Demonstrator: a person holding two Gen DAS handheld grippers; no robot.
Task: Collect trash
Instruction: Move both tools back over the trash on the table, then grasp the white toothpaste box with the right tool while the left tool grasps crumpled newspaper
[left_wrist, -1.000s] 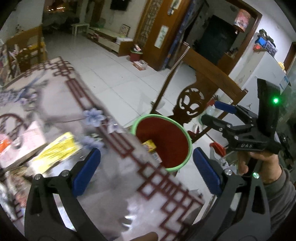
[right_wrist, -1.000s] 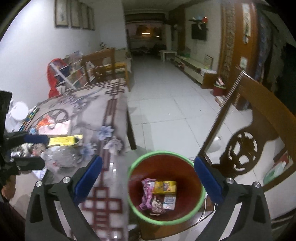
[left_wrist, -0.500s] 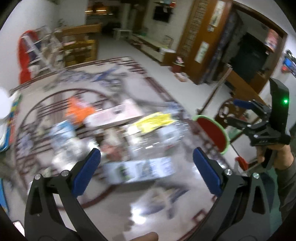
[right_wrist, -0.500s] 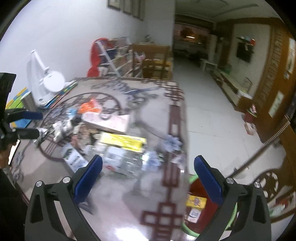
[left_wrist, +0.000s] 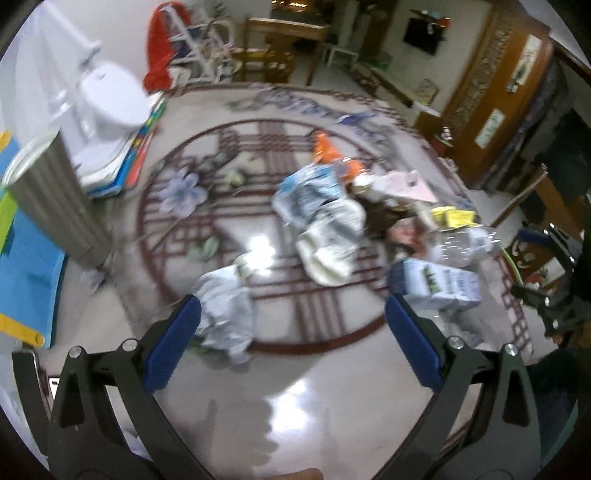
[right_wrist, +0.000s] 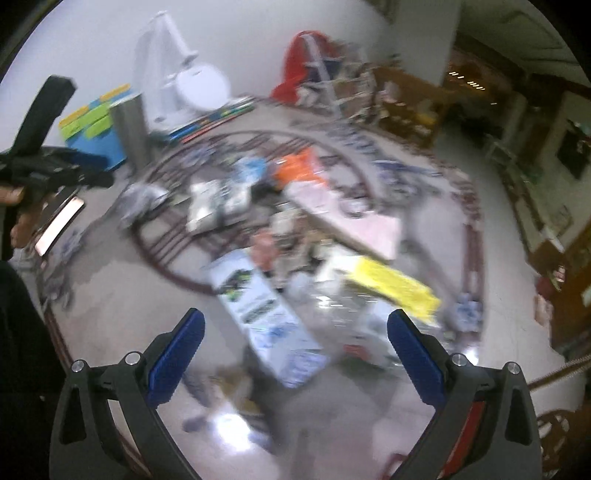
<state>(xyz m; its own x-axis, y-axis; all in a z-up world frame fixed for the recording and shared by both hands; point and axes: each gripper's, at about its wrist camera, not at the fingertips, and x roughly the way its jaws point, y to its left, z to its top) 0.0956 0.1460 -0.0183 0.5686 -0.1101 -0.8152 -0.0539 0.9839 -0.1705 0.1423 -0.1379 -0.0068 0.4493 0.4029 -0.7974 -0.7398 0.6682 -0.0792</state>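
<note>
**Both grippers spread wide over a littered tabletop**

The patterned tabletop (left_wrist: 229, 206), glossy with dark red latticework and a painted blue flower, fills both views, which are blurred. Trash lies in a loose heap from the middle of the tabletop toward its right edge. Largest is a pink flat box (right_wrist: 354, 221) on the far side of the heap. In front of it lies a white-and-blue carton (right_wrist: 266, 306), on its side, and just right of that a crushed clear plastic bottle (left_wrist: 461, 240) with a yellow wrapper (right_wrist: 391, 280) touching it. A crumpled white-and-blue bag (left_wrist: 321, 206) sits at the heap's middle, an orange wrapper (left_wrist: 325, 147) beyond it. A crumpled white wrapper (left_wrist: 225, 302) lies apart, nearer the left edge.

The left gripper (left_wrist: 291, 343) hovers over the tabletop, jaws wide apart and holding nothing, the crumpled wrapper beside its left fingertip. The right gripper (right_wrist: 295, 347) is likewise spread and unloaded, the carton lying between its fingertips.
</note>
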